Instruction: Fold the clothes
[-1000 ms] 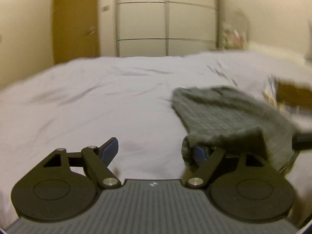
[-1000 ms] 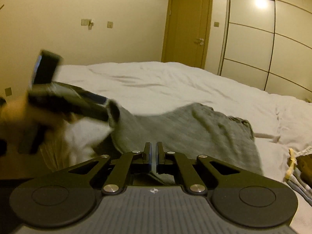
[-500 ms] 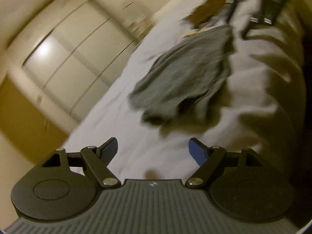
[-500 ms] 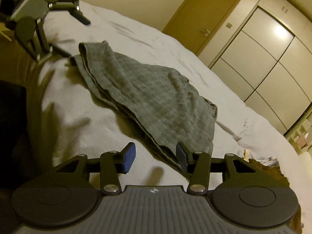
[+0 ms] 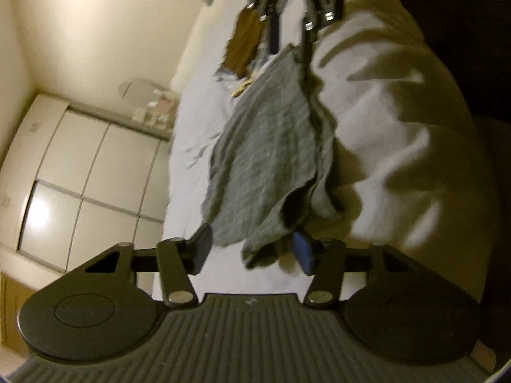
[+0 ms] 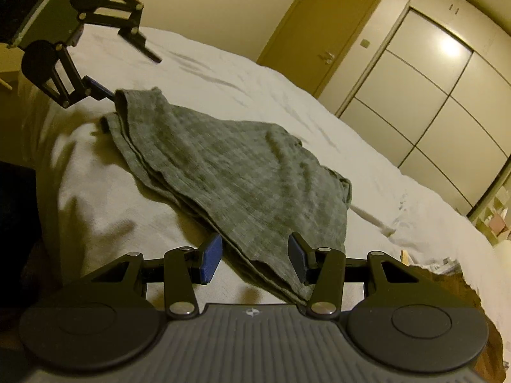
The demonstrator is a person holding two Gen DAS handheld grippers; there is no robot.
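Grey knit, doubled into layers, lies on the white bed (image 6: 287, 102) near its edge: this is the garment (image 6: 230, 172) we are folding, and it stretches as a long strip from one of our grippers to the other.

That long axis is the relation that matters. Seen along our right gripper (image 6: 254, 257), the garment runs straight ahead from between the jaws, its near corner lying in the gap and its stacked edges showing on the left-hand side. Its far end reaches our left gripper (image 6: 127, 73), which appears beyond it at the top left. From the left wrist the picture mirrors this: the garment (image 5: 271, 146) starts between the jaws of the left gripper (image 5: 252, 249) and runs away toward the right gripper (image 5: 289, 41) at the top of the view. Each hand is thus nearest its own end.

Both pairs of jaws stand wide apart. Neither has hold of anything; cloth lies between the pads at each end, and the right gripper's right pad may brush it, though we cannot tell.

We judge that this fits either closing on both ends for another fold or having just let a fold down. Other clothes (image 5: 246, 41) lie beyond the far end.
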